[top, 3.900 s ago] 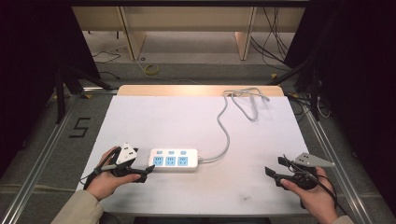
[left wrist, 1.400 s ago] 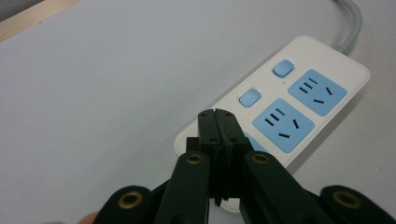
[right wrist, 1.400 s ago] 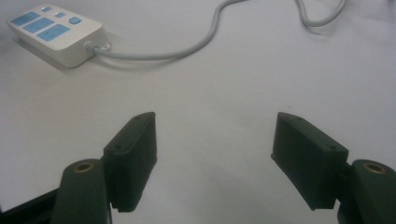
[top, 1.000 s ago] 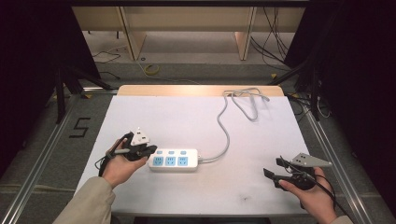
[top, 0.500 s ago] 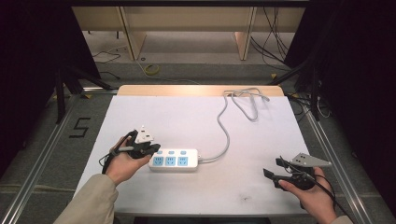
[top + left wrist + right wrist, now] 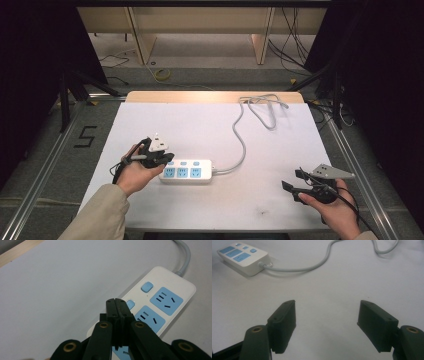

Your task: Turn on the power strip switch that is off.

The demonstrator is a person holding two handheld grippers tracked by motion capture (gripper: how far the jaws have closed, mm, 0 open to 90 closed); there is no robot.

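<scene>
Apparently a switch press is in hand: the left gripper (image 6: 118, 305), jaws pressed together and empty, hovers over the left end of the power strip (image 6: 186, 171) on the white bench (image 6: 210, 130). Next it needs a straight push onto a blue button (image 6: 146, 286). Right gripper (image 6: 327, 326) rests spread, idle. A "5" (image 6: 85, 136) marks the floor.
</scene>
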